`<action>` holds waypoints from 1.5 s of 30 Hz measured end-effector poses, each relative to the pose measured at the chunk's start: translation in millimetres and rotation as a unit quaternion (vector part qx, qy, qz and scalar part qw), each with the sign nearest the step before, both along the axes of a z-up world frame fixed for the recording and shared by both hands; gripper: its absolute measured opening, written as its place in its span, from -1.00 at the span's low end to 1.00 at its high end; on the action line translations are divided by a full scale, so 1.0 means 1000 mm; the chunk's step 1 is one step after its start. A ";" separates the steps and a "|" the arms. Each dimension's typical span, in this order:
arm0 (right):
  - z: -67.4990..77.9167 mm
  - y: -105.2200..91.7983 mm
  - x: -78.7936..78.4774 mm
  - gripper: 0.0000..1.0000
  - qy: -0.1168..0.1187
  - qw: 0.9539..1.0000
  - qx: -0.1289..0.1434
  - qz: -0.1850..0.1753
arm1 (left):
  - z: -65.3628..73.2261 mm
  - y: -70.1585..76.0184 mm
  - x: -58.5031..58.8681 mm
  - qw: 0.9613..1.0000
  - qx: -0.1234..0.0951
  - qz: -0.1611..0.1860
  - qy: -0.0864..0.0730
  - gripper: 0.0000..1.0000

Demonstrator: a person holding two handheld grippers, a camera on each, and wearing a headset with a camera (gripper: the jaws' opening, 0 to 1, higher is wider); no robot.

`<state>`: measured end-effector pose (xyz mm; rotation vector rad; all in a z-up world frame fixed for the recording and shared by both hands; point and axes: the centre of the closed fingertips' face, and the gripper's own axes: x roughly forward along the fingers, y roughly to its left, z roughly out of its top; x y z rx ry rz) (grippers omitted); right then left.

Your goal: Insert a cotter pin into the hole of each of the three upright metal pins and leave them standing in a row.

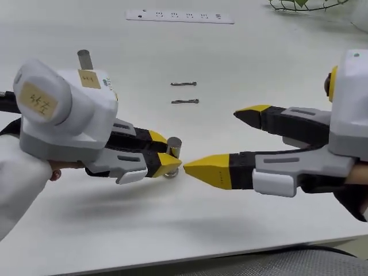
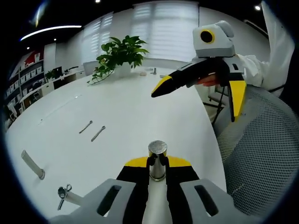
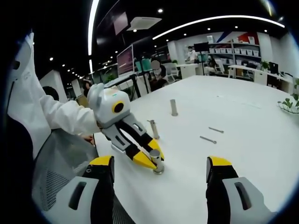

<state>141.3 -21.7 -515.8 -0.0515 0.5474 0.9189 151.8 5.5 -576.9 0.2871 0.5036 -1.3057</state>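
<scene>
An upright metal pin [image 1: 173,147] stands on the white table, and my left gripper [image 1: 171,153] is shut on it from the left; the left gripper view has the pin [image 2: 157,158] between my jaws. My right gripper [image 1: 210,139] is open with nothing in it, its lower tip just right of that pin. Two loose cotter pins [image 1: 184,84] [image 1: 185,102] lie farther back. A second upright pin [image 1: 85,59] stands behind the left gripper. The right gripper view has a third pin [image 3: 153,129] upright behind the held one [image 3: 157,161]. In the left gripper view a pin [image 2: 63,193] appears to carry a cotter pin.
A white power strip [image 1: 179,16] lies along the far side of the table. Plant leaves [image 1: 305,4] reach in at the far right corner. The table's front edge [image 1: 230,252] runs just below the grippers, with a mesh chair [image 2: 261,158] beside it.
</scene>
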 end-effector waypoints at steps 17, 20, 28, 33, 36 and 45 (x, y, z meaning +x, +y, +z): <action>-0.002 0.000 -0.001 0.56 0.004 1.000 -0.001 0.001 | -0.001 -0.002 -0.008 0.998 -0.025 0.016 0.047 -0.77; -0.002 0.000 -0.001 0.56 0.004 1.000 -0.001 0.000 | -0.001 -0.003 -0.009 0.998 -0.029 0.020 0.050 -0.77; -0.002 -0.001 -0.001 0.56 0.005 1.000 -0.001 -0.002 | 0.006 0.006 -0.009 0.999 -0.014 0.018 0.042 -0.64; -0.002 -0.001 -0.002 0.56 0.006 1.000 -0.005 0.000 | 0.026 0.016 -0.014 0.997 -0.045 0.022 0.050 -0.21; -0.003 -0.001 -0.002 0.55 0.008 1.000 -0.007 0.002 | 0.031 0.023 -0.017 0.996 -0.054 0.025 0.063 0.03; -0.005 -0.004 -0.004 0.55 0.011 1.000 -0.018 0.002 | 0.028 0.057 -0.021 0.993 -0.068 0.047 0.089 0.16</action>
